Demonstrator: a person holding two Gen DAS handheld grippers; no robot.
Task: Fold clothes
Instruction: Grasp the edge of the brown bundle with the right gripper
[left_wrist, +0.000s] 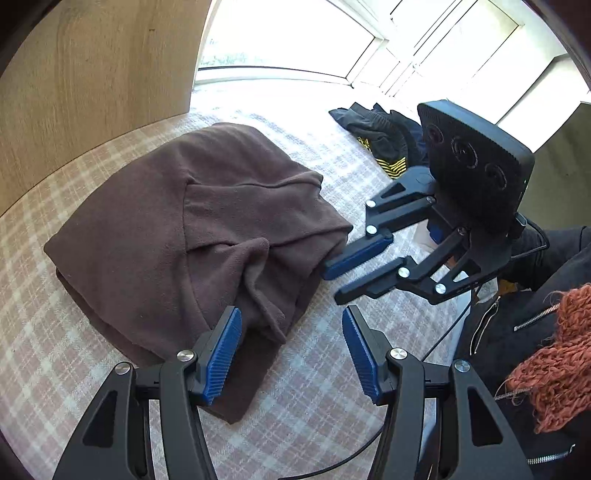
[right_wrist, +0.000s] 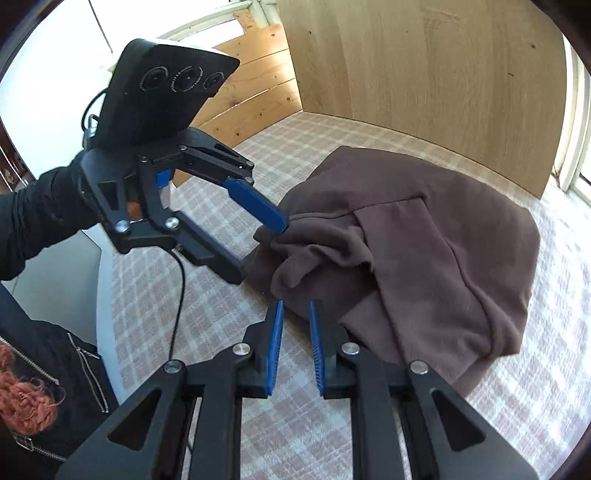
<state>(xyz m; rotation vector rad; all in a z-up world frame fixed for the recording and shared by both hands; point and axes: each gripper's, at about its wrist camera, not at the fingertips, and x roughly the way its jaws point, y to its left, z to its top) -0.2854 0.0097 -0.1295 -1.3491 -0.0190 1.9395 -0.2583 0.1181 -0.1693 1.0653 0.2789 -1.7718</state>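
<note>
Brown fleece (left_wrist: 192, 236) lies bunched, part-folded, on the checked bed (left_wrist: 325, 387), close to the wooden board (left_wrist: 92, 74).

Left gripper (left_wrist: 291, 325): jaws parted, straddling the near hem but not pinching it. In the right view, one finger (right_wrist: 258, 206) touches a fabric ridge and the other sits low by the edge.

Right gripper (right_wrist: 295, 314): jaws narrowed to a slim gap at the fleece's edge. I can't tell whether any cloth is caught between the pads.

Step, as I read it: grab both near corners to flatten or fold.
- Get each jaw over a single layer edge, not the whole bunch.
- Clench both before lifting.
- Pull apart evenly so the lump opens out.

Unclear: sleeves and hood are buried in folds, so the garment's layout is hard to read. Dark clothes pile (left_wrist: 384, 140) far off, partly behind the right gripper.
</note>
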